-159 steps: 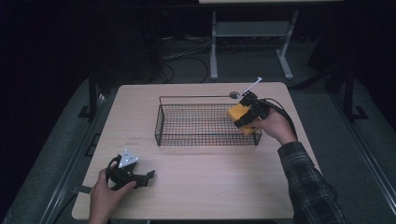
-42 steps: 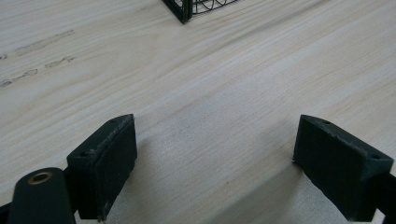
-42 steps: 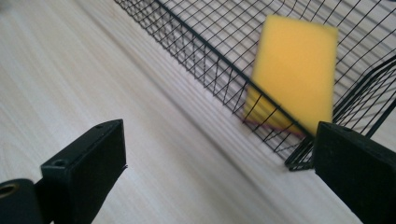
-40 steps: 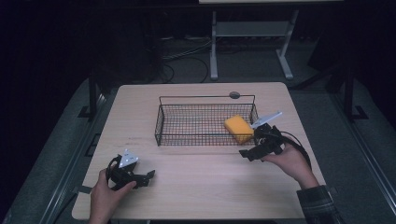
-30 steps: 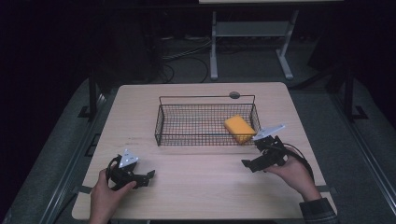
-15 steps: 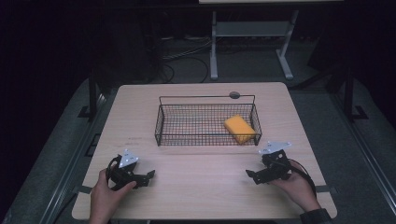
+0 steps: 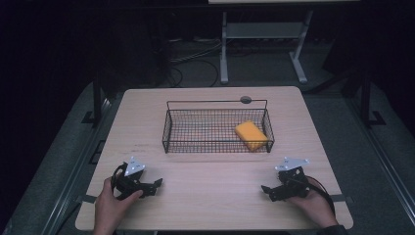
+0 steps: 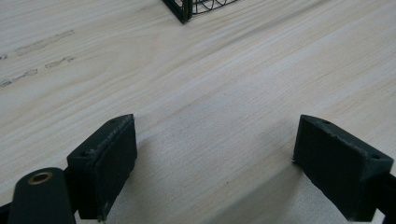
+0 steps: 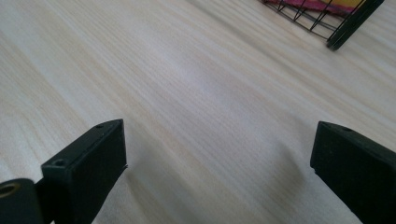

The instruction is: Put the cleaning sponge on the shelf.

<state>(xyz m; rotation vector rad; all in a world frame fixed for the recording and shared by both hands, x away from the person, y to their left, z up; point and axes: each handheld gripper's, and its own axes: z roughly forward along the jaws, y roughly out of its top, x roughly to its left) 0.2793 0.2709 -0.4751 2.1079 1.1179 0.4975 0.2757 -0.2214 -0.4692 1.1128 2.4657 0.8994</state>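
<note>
A yellow sponge lies in the right end of a black wire basket at the middle of the wooden table. My left gripper rests near the table's front left edge, held by a hand, jaws wide apart over bare wood. My right gripper sits at the front right, also open with nothing between its jaws. A basket corner shows at the top of the left gripper view. Another basket corner with the sponge's edge shows top right in the right gripper view.
A small dark round disc lies on the table behind the basket. A metal stand and cables are on the dark floor beyond the table. Bare wood stretches between the two grippers.
The right gripper let go of the sponge in the basket, then drew back toward the front right edge of the table. The left gripper stayed put.
</note>
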